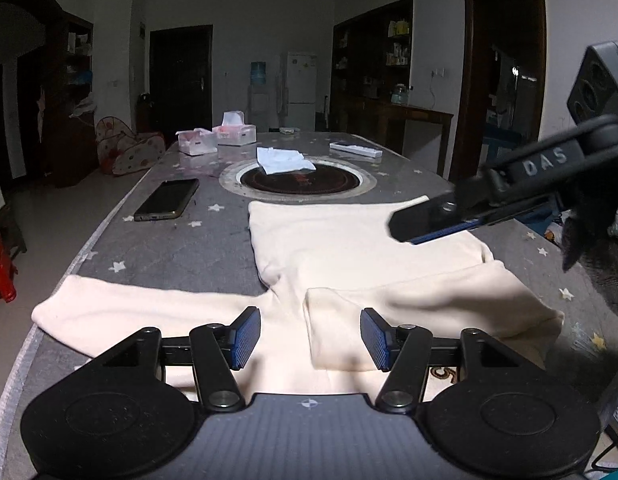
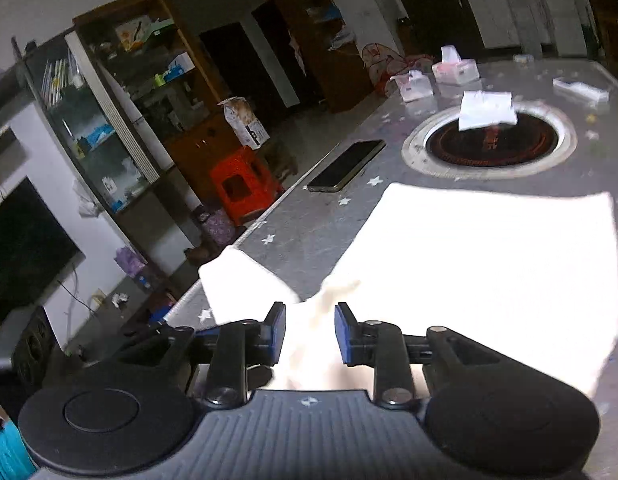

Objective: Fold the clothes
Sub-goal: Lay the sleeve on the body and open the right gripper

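My left gripper (image 1: 310,338) hovers low with its blue pads well apart and nothing between them, just above the cream sweater (image 1: 349,248). My right gripper (image 2: 310,333) also has its fingers spread, and sweater cloth shows in the gap between the pads; I cannot tell whether either pad touches it. From the left wrist I see that right gripper (image 1: 437,224) reaching in over the sweater's far right part.

The sweater lies flat on the grey star-patterned table (image 1: 181,252): one sleeve stretches out to its left along the table's near edge, the other is folded across the near part of the body. Beyond the sweater's far hem sits a round black cooktop (image 1: 301,182) sunk into the table, with a crumpled white cloth (image 1: 283,160) on its rim. A dark phone (image 1: 167,200) lies left of the cooktop. Behind the cooktop stand two tissue boxes (image 1: 235,134), the farther one with a tissue poking out, and a white remote (image 1: 355,150) lies to its right
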